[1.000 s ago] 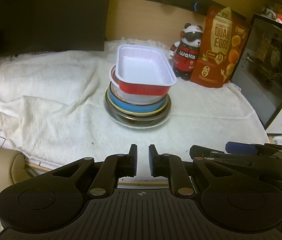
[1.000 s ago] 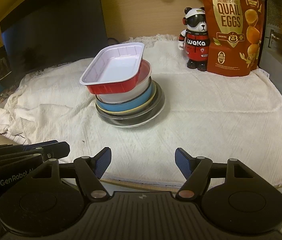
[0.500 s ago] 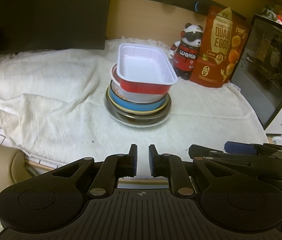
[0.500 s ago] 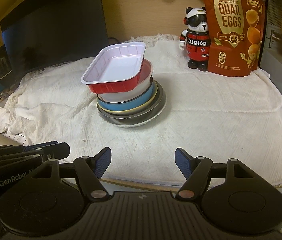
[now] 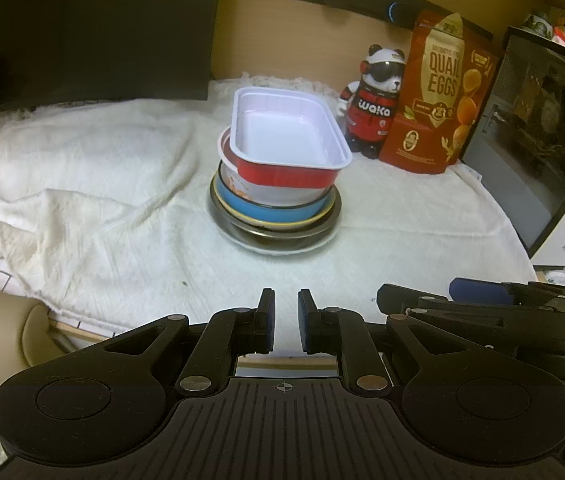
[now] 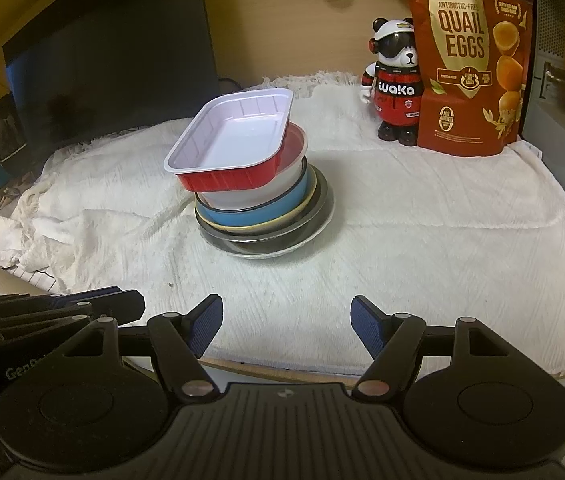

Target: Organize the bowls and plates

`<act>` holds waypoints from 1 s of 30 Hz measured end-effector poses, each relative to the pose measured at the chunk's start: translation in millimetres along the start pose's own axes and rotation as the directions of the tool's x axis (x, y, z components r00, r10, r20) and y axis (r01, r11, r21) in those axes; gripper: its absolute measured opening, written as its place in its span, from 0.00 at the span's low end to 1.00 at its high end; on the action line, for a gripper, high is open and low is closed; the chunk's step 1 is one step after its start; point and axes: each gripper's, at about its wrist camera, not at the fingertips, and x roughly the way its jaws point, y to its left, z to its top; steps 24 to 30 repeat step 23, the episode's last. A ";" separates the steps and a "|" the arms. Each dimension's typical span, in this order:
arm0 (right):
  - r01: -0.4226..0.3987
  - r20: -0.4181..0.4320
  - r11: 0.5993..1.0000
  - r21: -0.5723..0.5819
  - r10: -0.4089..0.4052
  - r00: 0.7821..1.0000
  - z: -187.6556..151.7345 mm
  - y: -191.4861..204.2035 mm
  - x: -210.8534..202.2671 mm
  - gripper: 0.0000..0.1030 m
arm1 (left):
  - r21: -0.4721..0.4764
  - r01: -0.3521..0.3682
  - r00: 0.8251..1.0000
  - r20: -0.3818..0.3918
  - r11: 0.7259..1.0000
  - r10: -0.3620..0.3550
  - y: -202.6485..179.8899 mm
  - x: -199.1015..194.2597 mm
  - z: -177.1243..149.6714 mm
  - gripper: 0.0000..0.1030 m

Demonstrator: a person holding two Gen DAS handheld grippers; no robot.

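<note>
A stack of dishes stands mid-table on a white cloth (image 5: 82,200). On top is a red rectangular tray with a white inside (image 5: 286,136) (image 6: 234,136), resting askew on a white bowl (image 6: 282,176), a blue bowl (image 5: 282,210) (image 6: 250,216), a yellow-rimmed dish, a dark metal plate (image 6: 314,216) and a white plate at the bottom. My left gripper (image 5: 284,320) is empty near the table's front edge, its jaws nearly closed with a narrow gap. My right gripper (image 6: 286,322) is open and empty, also short of the stack.
A panda figure (image 5: 376,100) (image 6: 396,92) and a red quail-eggs bag (image 5: 438,96) (image 6: 470,60) stand at the back right. A dark monitor (image 5: 82,28) is at the back left. A black appliance (image 5: 542,140) stands at the right edge.
Both grippers have drifted slightly closer to the stack. Their jaws have not changed and the stack has not moved.
</note>
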 end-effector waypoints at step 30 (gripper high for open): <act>-0.007 0.002 1.000 -0.016 0.007 1.000 9.5 8.0 10.6 0.73 | -0.016 -0.027 1.000 -0.007 1.000 0.027 12.5 10.2 6.3 0.15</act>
